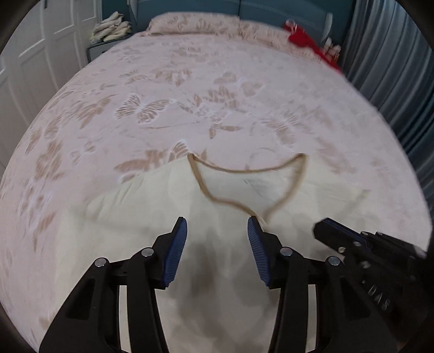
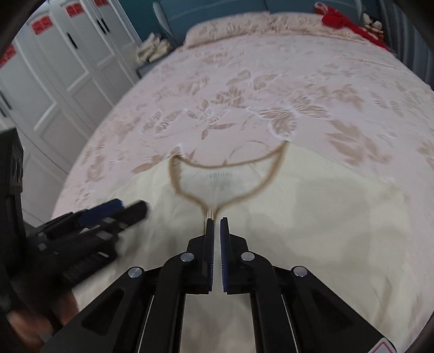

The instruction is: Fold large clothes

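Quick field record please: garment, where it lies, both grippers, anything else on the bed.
garment: cream top with tan-trimmed neckline, lying spread out, neckline toward the pillows
surface: bed with pink butterfly-print cover
left gripper: open, over the top, nothing between its pads
right gripper: shut, tips at the bottom of the neckline; grip on fabric cannot be told
other: red cloth by the pillows, far right corner
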`<act>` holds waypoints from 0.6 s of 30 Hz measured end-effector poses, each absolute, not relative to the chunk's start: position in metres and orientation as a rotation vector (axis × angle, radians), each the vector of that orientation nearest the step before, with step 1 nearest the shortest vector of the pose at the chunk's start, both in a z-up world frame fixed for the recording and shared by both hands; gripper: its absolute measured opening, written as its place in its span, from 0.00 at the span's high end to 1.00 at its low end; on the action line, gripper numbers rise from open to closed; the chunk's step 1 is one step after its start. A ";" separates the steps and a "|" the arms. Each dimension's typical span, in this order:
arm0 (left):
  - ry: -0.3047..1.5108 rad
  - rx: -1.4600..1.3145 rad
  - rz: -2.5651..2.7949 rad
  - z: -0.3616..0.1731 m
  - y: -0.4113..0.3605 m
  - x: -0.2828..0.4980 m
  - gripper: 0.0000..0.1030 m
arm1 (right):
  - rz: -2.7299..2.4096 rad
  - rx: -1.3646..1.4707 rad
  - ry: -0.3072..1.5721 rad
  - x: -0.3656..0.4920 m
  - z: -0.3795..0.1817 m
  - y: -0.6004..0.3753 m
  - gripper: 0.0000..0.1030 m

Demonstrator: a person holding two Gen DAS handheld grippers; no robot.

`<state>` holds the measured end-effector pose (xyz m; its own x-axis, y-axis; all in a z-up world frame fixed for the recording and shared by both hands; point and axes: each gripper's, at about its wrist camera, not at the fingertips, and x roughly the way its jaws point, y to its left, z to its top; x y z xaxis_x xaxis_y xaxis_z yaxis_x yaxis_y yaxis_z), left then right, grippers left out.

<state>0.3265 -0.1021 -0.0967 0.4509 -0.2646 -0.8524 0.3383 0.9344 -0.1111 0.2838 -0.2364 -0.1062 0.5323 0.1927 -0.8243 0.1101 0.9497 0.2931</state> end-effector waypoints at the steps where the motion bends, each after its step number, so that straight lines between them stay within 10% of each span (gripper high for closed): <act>1: 1.061 0.085 -0.359 -0.110 -0.106 0.341 0.57 | 0.050 0.323 1.020 0.300 -0.113 -0.234 0.97; 10: 1.088 0.192 -0.310 -0.168 -0.115 0.375 0.58 | 0.069 0.295 1.149 0.348 -0.184 -0.240 1.00; 18: 0.955 0.087 -0.343 -0.085 -0.052 0.304 0.53 | -0.033 0.284 0.946 0.244 -0.083 -0.285 0.89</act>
<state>0.3038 -0.0520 -0.0854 0.5282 -0.2484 -0.8120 0.3242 0.9428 -0.0776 0.2441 -0.2848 -0.0828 0.5877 0.0959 -0.8034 0.1518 0.9622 0.2259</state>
